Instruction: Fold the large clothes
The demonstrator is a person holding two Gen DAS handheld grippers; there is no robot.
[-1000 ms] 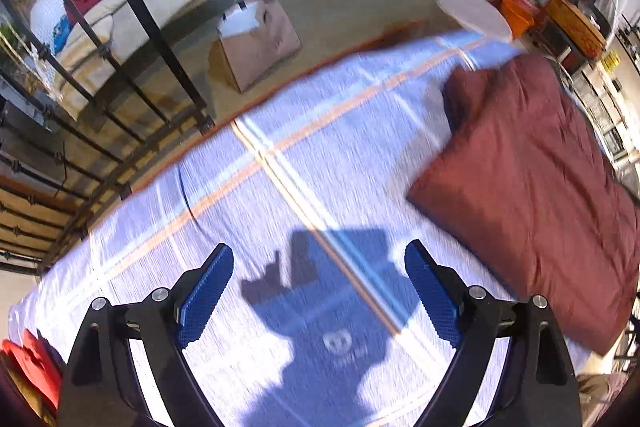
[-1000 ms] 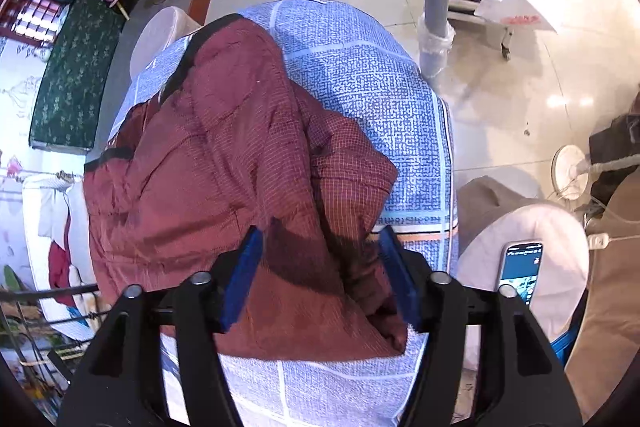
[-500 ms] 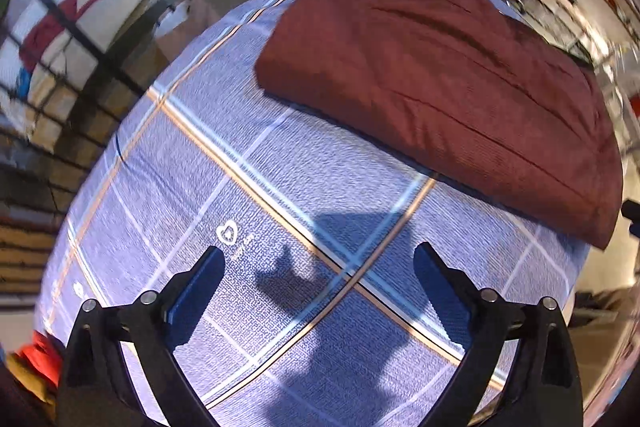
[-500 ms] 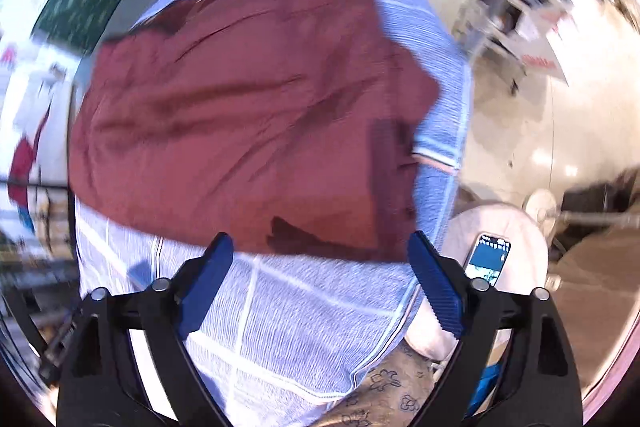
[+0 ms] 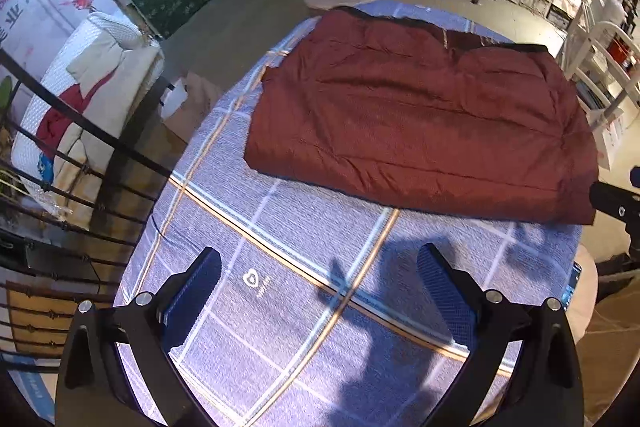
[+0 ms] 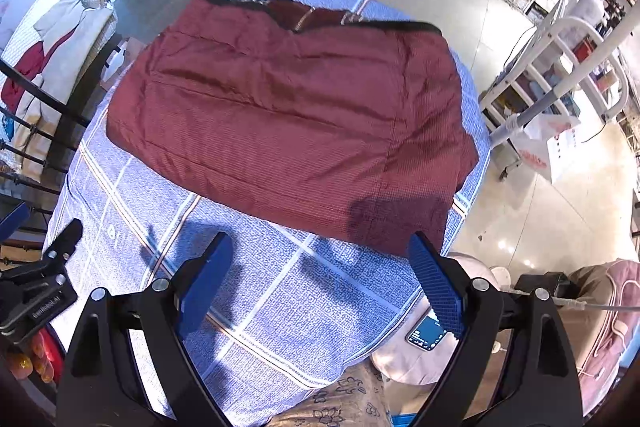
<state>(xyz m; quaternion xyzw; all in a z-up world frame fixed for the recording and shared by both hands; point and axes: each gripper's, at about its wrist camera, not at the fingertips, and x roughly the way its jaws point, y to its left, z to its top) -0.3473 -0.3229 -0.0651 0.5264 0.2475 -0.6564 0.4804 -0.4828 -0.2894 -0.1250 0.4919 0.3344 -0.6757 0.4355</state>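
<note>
Two wide-apart, empty grippers, left [image 5: 318, 281] and right [image 6: 320, 265], above blue checked tablecloth [image 5: 280, 307] in cluttered room, folded maroon garment [image 6: 288, 115] just beyond.

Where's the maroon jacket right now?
The maroon jacket lies folded on the far half of the blue plaid cloth, beyond both open grippers, its right edge near the cloth's right edge.

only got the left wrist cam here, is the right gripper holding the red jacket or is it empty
Observer: Empty. The right gripper has just been opening its jaws; they stand wide above the checked blue cloth, nothing between them.
Operator: anything close to it off the table
Observer: A phone, screen lit, lies on a pale round stool by the table's near right corner.
Operator: where's the jacket from there
Observer: The maroon jacket lies flat ahead; its near right corner shows at the tip of the gripper's right-hand finger.
</note>
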